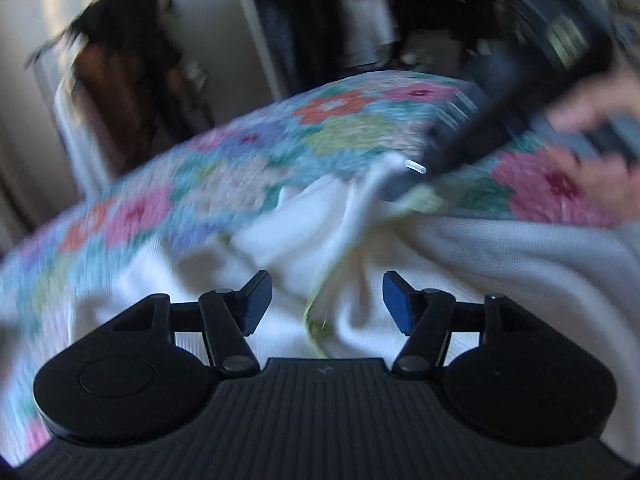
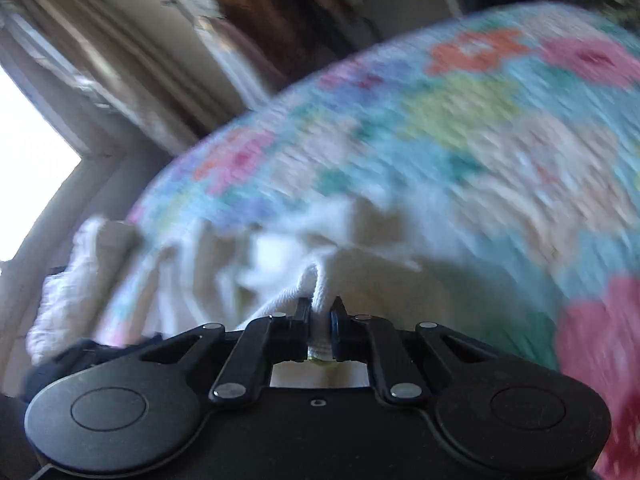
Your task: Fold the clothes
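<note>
A white knitted garment [image 1: 460, 264] with a thin yellow-green edge lies crumpled on a floral quilt [image 1: 280, 148]. My left gripper [image 1: 327, 300] hovers just over the cloth with its blue pads wide apart and nothing pinched between them. In the left wrist view my right gripper [image 1: 404, 184] reaches in from the upper right, held by a hand [image 1: 600, 120], its tip at a raised fold of the garment. In the right wrist view my right gripper [image 2: 320, 312] is shut on a bunched ridge of the white garment [image 2: 320, 280], which shows between the fingers.
The quilt [image 2: 460, 140] covers a bed that fills most of both views. Beyond the far edge stand a dark wooden piece of furniture [image 1: 120, 92] and hanging clothes [image 1: 352, 20]. A bright window [image 2: 28, 152] is at the left. Both pictures are motion-blurred.
</note>
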A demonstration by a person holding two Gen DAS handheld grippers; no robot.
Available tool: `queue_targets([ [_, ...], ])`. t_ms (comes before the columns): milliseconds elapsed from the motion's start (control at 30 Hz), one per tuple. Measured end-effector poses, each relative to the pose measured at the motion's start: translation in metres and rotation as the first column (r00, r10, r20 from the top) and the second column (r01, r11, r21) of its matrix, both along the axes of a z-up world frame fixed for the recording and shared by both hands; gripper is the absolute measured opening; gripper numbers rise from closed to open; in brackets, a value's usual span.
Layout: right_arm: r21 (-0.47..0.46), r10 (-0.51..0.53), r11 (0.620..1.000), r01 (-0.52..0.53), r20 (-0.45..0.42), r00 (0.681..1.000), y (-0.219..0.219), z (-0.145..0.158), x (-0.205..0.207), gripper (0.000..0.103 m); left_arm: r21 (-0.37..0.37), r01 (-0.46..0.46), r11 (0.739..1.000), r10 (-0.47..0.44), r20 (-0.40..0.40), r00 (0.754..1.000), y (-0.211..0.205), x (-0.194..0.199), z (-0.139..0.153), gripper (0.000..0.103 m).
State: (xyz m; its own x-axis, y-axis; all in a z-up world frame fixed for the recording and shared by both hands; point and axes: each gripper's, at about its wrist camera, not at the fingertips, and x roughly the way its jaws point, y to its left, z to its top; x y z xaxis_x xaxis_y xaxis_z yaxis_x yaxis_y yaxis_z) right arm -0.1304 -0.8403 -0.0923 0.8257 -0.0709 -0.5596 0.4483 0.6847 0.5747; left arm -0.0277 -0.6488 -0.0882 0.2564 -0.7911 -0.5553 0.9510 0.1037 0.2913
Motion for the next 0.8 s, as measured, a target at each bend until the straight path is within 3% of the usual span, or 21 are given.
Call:
queue_targets([
  [33, 0.006, 0.033, 0.999, -0.033, 0.023, 0.999, 0.0, 0.006, 0.005, 0.012, -0.006, 0.003, 1.0, -0.003, 0.021, 1.0, -0.007, -0.001, 0.0, 0.07],
  [133, -0.011, 0.11, 0.994, -0.11, 0.04, 0.993, 0.01, 0.023, 0.018, 0.012, -0.046, -0.037, 0.998, 0.039, 0.053, 0.998, -0.028, 0.001, 0.003, 0.068],
  [167, -0.02, 0.134, 0.991, -0.133, 0.039, 0.99, 0.015, 0.029, 0.022, 0.012, -0.084, -0.063, 0.994, 0.066, 0.036, 0.997, -0.032, 0.006, 0.006, 0.059],
  [200, -0.031, 0.12, 0.992, -0.119, 0.032, 0.992, 0.016, 0.031, 0.021, 0.014, -0.103, -0.103, 0.989, 0.103, -0.006, 0.995, -0.036, 0.016, 0.008, 0.02],
  [233, -0.044, 0.101, 0.994, -0.1, 0.025, 0.995, 0.018, 0.033, 0.02, 0.018, -0.095, -0.165, 0.982, 0.158, -0.083, 0.984, -0.04, 0.032, 0.009, 0.006],
  [267, -0.056, 0.082, 0.995, -0.081, 0.018, 0.996, 0.02, 0.035, 0.018, 0.025, -0.075, -0.235, 0.969, 0.22, -0.171, 0.96, -0.043, 0.048, 0.01, 0.006],
  [333, -0.062, -0.002, 0.998, -0.001, -0.041, 0.999, 0.011, 0.03, 0.009, 0.044, -0.035, -0.367, 0.93, 0.351, -0.222, 0.91, -0.037, 0.071, 0.005, 0.006],
  [400, -0.072, -0.088, 0.994, 0.081, -0.101, 0.991, 0.002, 0.025, 0.0, 0.047, 0.005, -0.49, 0.871, 0.478, -0.233, 0.847, -0.028, 0.09, -0.001, 0.006],
  [467, -0.125, -0.149, 0.984, 0.124, -0.212, 0.966, -0.004, 0.015, -0.002, 0.047, 0.046, -0.604, 0.796, 0.596, -0.238, 0.767, -0.019, 0.108, -0.008, 0.008],
  [533, -0.147, -0.134, 0.984, 0.1, -0.249, 0.959, -0.009, 0.003, -0.003, 0.047, 0.092, -0.686, 0.722, 0.675, -0.312, 0.669, -0.001, 0.132, -0.017, 0.019],
  [567, -0.156, -0.125, 0.984, 0.086, -0.265, 0.956, -0.012, -0.004, -0.003, 0.047, 0.104, -0.7, 0.706, 0.685, -0.351, 0.638, 0.009, 0.143, -0.021, 0.022],
  [633, -0.123, -0.088, 0.991, 0.059, -0.247, 0.965, -0.017, -0.014, 0.0, 0.047, 0.097, -0.691, 0.717, 0.669, -0.374, 0.642, 0.024, 0.15, -0.024, 0.037],
  [767, -0.045, -0.034, 0.999, 0.027, -0.179, 0.983, -0.026, -0.032, 0.014, 0.048, 0.052, -0.623, 0.781, 0.618, -0.214, 0.757, 0.037, 0.125, -0.016, 0.047],
  [800, -0.036, -0.029, 0.999, 0.023, -0.173, 0.984, -0.027, -0.035, 0.021, 0.048, 0.055, -0.609, 0.791, 0.607, -0.185, 0.773, 0.039, 0.12, -0.014, 0.051],
])
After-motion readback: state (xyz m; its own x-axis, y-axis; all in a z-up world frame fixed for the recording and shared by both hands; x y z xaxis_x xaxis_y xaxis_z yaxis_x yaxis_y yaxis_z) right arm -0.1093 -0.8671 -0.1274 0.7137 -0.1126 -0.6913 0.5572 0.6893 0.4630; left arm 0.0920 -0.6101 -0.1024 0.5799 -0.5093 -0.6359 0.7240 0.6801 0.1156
